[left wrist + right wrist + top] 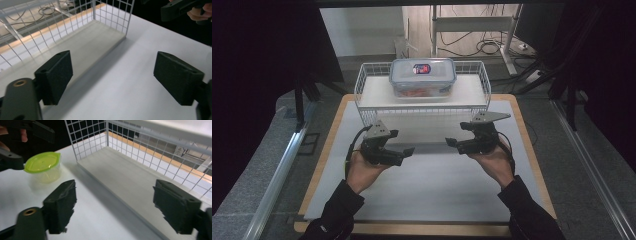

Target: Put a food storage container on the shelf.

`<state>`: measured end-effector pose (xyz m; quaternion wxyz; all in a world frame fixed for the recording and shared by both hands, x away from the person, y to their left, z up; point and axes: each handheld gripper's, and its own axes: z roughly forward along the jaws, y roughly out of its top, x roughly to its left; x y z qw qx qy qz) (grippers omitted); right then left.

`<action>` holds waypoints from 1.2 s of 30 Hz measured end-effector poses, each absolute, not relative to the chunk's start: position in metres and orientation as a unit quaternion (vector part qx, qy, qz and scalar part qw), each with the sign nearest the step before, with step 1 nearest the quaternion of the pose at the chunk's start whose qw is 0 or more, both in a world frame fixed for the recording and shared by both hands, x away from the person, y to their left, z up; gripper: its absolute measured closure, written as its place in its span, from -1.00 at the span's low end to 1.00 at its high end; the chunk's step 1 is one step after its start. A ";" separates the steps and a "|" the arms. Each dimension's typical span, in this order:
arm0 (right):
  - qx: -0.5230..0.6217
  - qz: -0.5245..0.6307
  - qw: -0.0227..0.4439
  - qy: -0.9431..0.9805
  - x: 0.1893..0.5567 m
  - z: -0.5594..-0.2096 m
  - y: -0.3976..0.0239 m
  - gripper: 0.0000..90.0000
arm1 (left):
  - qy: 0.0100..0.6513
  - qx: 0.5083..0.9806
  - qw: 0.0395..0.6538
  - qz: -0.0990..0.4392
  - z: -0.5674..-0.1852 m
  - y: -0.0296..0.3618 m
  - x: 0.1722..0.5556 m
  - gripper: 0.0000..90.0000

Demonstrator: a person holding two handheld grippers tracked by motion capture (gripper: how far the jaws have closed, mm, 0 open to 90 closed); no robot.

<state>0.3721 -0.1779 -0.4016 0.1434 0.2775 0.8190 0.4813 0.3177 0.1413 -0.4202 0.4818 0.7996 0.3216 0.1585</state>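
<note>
Tongs (408, 151) (453, 143) agape, near wire rack (367, 102)

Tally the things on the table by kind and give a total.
Lidded plastic containers: 2, the clear box on the rack's top shelf and the green-lidded tub on the table.
Wire racks: 1, the white rack.
Grippers: 2, left gripper and right gripper, both open with nothing between the jaws.
Total: 5.
</note>
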 end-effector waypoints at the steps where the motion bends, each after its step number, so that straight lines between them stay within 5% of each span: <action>1: 0.278 0.479 0.145 0.820 0.371 -0.403 -0.178 -0.65 | 0.321 0.800 0.482 0.158 -0.424 0.141 0.315 -0.72; 15: 0.282 0.471 0.118 0.828 0.345 -0.447 -0.187 -0.93 | 0.318 0.805 0.472 0.169 -0.466 0.146 0.285 -0.94; 36: 0.292 0.417 0.116 0.853 0.312 -0.493 -0.202 -0.93 | 0.314 0.826 0.439 0.162 -0.503 0.139 0.260 -0.97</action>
